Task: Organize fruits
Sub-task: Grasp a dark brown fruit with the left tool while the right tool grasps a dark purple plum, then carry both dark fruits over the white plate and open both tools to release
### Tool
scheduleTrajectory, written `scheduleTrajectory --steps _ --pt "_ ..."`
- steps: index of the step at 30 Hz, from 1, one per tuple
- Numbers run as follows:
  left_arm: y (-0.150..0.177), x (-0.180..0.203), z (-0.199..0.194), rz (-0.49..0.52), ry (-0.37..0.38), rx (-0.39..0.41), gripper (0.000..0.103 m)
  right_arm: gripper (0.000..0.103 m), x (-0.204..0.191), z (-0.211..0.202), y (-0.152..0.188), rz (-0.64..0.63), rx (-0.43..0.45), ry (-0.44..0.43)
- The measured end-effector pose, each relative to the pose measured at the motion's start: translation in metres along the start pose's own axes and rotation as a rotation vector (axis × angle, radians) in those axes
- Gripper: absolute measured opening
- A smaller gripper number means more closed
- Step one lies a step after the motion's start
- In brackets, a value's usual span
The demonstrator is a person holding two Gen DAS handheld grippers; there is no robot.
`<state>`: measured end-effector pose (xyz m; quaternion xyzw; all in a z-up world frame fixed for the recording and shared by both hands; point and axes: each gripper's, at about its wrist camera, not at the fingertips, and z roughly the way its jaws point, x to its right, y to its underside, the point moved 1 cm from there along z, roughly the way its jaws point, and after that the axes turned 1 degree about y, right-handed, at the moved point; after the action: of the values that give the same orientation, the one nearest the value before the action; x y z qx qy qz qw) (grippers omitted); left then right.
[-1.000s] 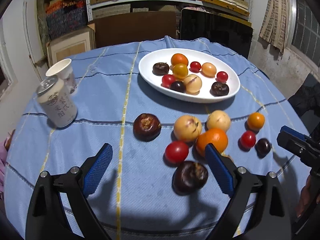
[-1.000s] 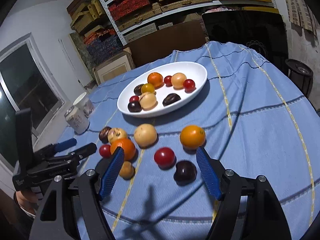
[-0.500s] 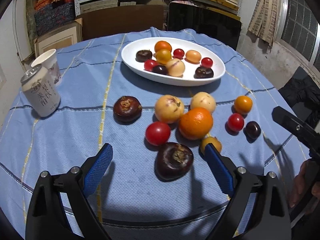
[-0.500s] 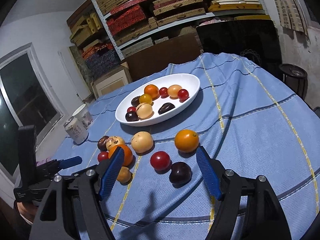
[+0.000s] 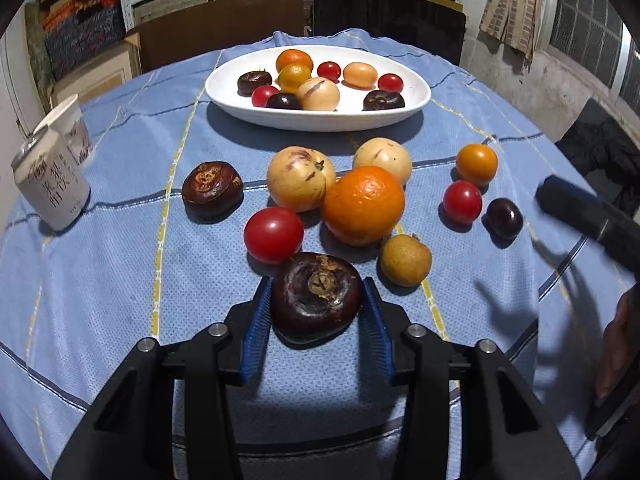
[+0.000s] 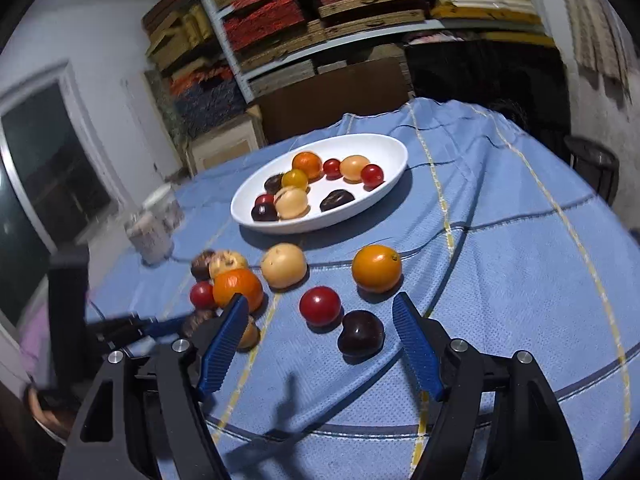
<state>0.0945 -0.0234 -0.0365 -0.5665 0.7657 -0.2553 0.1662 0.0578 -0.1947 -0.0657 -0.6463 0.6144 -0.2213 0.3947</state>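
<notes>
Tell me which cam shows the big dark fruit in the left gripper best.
Left wrist: the big dark fruit sits close and unblocked between the left gripper pads, which have just closed onto it. The right wrist view shows only a sliver behind its own finger.

Shelves (image 6: 360, 12) stacked with flat boxes line the wall behind a dark window (image 6: 44, 168).

Dark brown fruit (image 5: 316, 296): round, wrinkled, dry calyx up, lying on the cloth between the left jaws, touched on both sides. Red tomato (image 5: 273, 234), orange (image 5: 363, 205) and small yellow fruit (image 5: 405, 260): just beyond those jaws. Dark plum (image 6: 361, 333): between the right jaws, untouched. White dish (image 5: 320, 120): far beyond, holding ten fruits.
</notes>
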Motion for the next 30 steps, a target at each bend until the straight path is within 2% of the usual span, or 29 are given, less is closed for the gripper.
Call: scheduleTrajectory --steps 3,6,8,10,12,13,16,21,30 --pt "0.000 -0.004 -0.001 -0.016 0.011 -0.001 0.044 0.074 -0.006 0.008 0.002 -0.060 -0.052 0.020" --pt "-0.001 -0.006 -0.002 -0.025 0.016 -0.005 0.044 0.067 0.000 0.017 0.002 -0.076 -0.106 0.063" --pt "-0.001 -0.007 -0.002 -0.029 0.022 -0.007 0.044 0.051 0.005 0.024 0.002 -0.078 -0.139 0.065" --pt "-0.001 -0.007 -0.001 -0.027 0.021 -0.009 0.044 0.047 0.008 0.032 0.001 -0.074 -0.160 0.076" --pt "-0.001 -0.007 -0.001 -0.026 0.022 -0.009 0.044 0.034 0.010 0.041 0.002 -0.080 -0.192 0.086" --pt "-0.001 -0.008 -0.001 -0.029 0.024 -0.010 0.044 0.032 0.010 0.045 0.004 -0.080 -0.208 0.098" --pt "-0.001 -0.008 -0.002 -0.034 0.031 -0.009 0.044 0.030 0.009 0.044 0.006 -0.086 -0.204 0.103" --pt "-0.002 -0.007 -0.010 -0.035 0.057 0.008 0.044 0.030 0.011 0.021 0.002 -0.023 -0.143 0.051" --pt "-0.017 -0.007 -0.057 -0.043 0.085 0.095 0.043 0.030 0.003 -0.021 -0.028 0.005 -0.031 -0.063"
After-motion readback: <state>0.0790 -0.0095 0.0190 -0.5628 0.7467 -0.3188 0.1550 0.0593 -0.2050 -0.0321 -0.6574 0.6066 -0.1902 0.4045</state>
